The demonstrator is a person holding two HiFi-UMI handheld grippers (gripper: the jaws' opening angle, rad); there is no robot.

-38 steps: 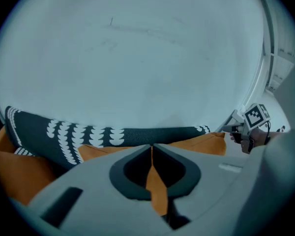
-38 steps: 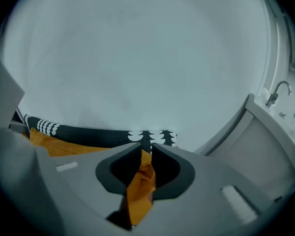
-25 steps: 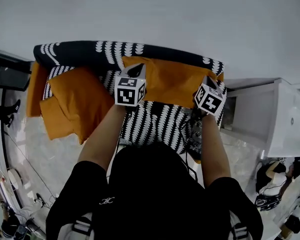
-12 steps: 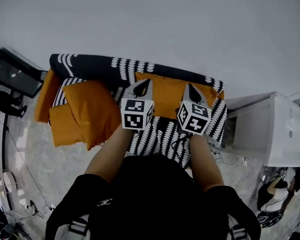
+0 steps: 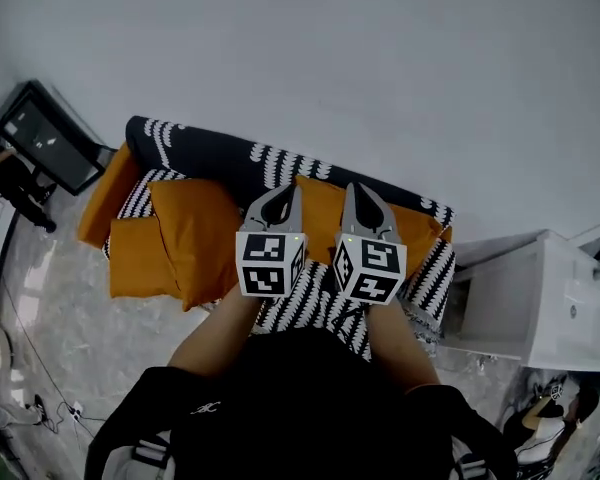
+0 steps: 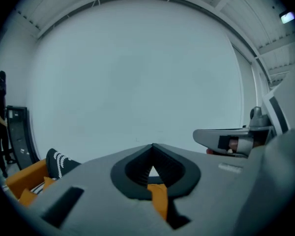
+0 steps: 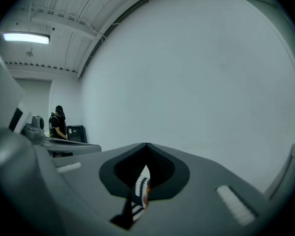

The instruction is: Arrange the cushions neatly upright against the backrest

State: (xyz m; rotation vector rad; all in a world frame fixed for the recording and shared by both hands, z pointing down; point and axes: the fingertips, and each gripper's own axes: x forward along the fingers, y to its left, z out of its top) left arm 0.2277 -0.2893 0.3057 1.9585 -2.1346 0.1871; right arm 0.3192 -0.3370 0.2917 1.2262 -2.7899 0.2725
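Observation:
The black-and-white patterned sofa (image 5: 210, 153) stands against the white wall. An orange cushion (image 5: 416, 230) leans on the backrest at the right, partly hidden behind both grippers. Another orange cushion (image 5: 195, 243) lies tilted on the seat at the left, over a flat orange one (image 5: 135, 273). My left gripper (image 5: 287, 192) and right gripper (image 5: 353, 190) hang side by side above the sofa's middle, both shut and holding nothing. In the left gripper view the jaws (image 6: 153, 146) meet at the tip, with wall beyond. The right gripper view shows the same of its jaws (image 7: 146, 145).
A white cabinet (image 5: 550, 298) stands right of the sofa. A black screen (image 5: 42, 136) stands at the left, with a person (image 7: 56, 123) next to it. An orange armrest (image 5: 105, 193) ends the sofa's left side. Cables (image 5: 40, 408) lie on the grey floor.
Both grippers came off the right cushion's two upper corners and drew together over the sofa's middle. The right cushion stays against the backrest. The head view has swung rightward.

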